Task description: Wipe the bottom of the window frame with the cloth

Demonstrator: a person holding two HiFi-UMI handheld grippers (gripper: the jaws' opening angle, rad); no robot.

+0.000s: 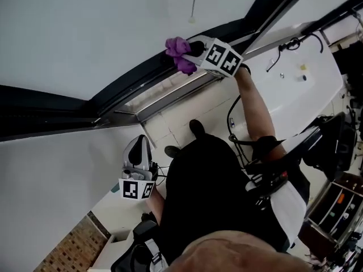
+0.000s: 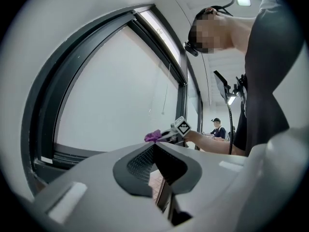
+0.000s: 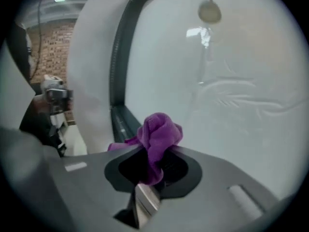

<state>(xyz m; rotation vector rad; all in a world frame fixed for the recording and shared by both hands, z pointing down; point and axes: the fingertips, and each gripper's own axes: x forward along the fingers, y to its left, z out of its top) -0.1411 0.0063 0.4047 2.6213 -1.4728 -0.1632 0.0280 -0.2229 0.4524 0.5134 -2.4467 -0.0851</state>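
Note:
A purple cloth (image 1: 179, 53) is bunched against the dark window frame (image 1: 136, 78) at the top centre of the head view. My right gripper (image 1: 190, 52) is shut on it, arm stretched out. In the right gripper view the cloth (image 3: 158, 135) bulges out from between the jaws, beside the frame's bottom rail (image 3: 119, 123) and the pale glass. My left gripper (image 1: 139, 143) hangs low near my body, well away from the window. Its jaws look shut with nothing in them. From the left gripper view the cloth (image 2: 153, 136) shows small against the frame (image 2: 63, 153).
A white desk (image 1: 309, 86) with cables stands to the right. A blind cord (image 1: 193, 4) hangs in front of the glass. Dark equipment (image 1: 332, 152) crowds the right edge. Brick wall (image 1: 62, 248) shows at lower left. A seated person (image 2: 217, 128) is far off.

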